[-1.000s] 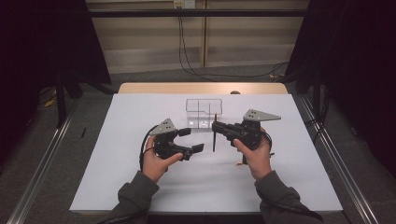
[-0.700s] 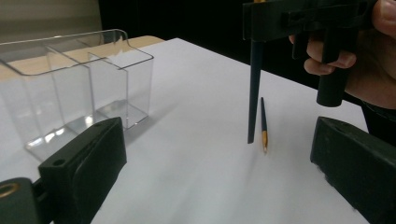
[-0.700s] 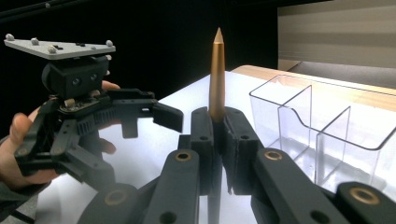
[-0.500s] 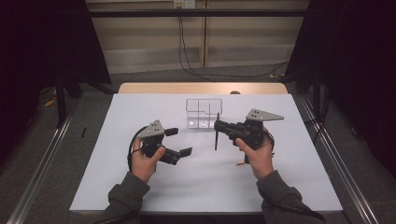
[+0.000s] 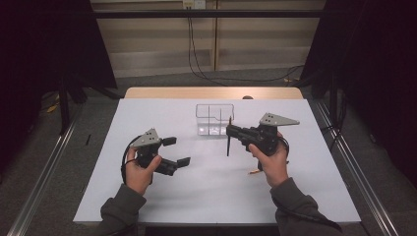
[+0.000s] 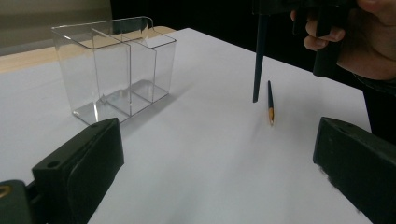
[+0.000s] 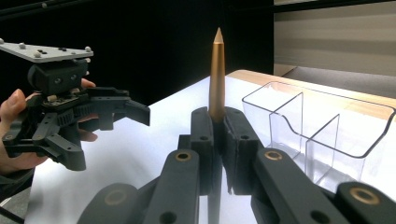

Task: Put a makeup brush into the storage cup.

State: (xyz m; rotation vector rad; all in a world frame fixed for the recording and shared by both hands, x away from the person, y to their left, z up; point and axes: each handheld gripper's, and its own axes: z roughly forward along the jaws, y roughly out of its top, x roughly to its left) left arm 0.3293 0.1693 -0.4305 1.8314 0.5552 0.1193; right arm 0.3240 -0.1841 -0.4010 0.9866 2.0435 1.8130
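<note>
My right gripper (image 5: 231,131) is shut on a dark pen (image 5: 228,142) and holds it upright above the white table, right of centre. In the right gripper view the pen's gold tip (image 7: 217,70) rises from between the shut jaws (image 7: 217,135). My left gripper (image 5: 176,151) is open at the left, apart from the pen; its jaws have just been opening and nothing is between them. In the left gripper view the open gripper (image 6: 215,177) faces the held pen (image 6: 259,60). A second pen (image 6: 270,101) lies flat on the table (image 5: 255,171) by the right hand.
A clear plastic organiser (image 5: 215,119) with several compartments stands at the middle back of the white tabletop (image 5: 147,206), just behind the held pen. It appears in both gripper views (image 6: 116,65) (image 7: 327,126). Dark floor and metal rails (image 5: 44,182) flank the table.
My left hand has drawn its gripper leftwards, away from the upright pen, with the jaws wider apart. The right gripper and its pen have stayed put.
</note>
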